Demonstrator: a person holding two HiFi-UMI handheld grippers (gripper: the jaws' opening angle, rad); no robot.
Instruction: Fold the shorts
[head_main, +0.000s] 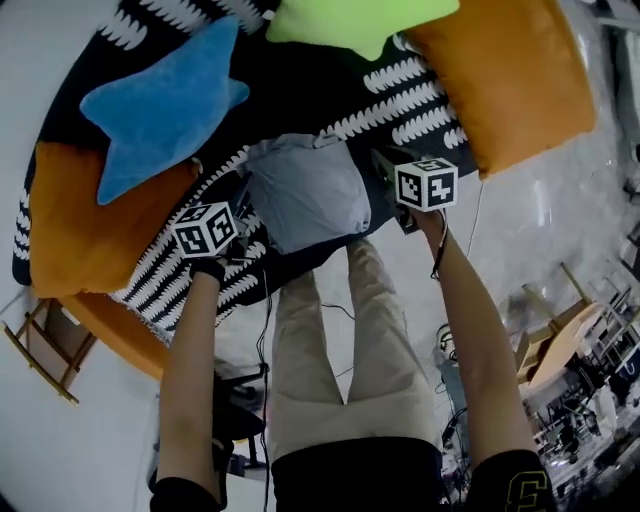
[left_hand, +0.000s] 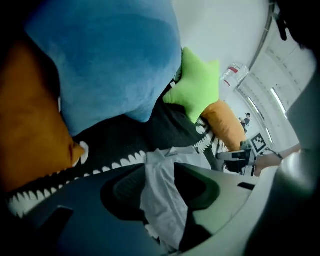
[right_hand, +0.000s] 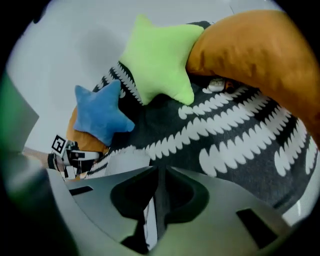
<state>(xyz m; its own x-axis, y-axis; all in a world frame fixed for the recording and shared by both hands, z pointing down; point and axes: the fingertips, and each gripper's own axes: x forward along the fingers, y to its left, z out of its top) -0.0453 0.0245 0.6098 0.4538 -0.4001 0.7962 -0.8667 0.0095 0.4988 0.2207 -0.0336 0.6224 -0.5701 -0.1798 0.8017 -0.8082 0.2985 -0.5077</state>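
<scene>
I see black cover with white leaf pattern (head_main: 400, 85), blue star cushion (head_main: 160, 105), green star cushion (head_main: 350, 22), orange cushions (head_main: 515, 75) flanking. Pale glossy floor (head_main: 540, 220) right. Wooden chair (head_main: 45, 350) lower left. White wall (right_hand: 75, 45) behind, ceiling light strips (left_hand: 277, 95) overhead.

The shorts (head_main: 305, 190) are thin, matt grey cloth, creased. The blue star pillow (head_main: 160, 105) and green star pillow (head_main: 350, 20) look soft and plush; the orange cushion (head_main: 510, 70) is smoother fabric. The left claw (left_hand: 161, 172) and right claw (right_hand: 158, 172) are smooth matt plastic; the floor (head_main: 545, 215) is glossy
</scene>
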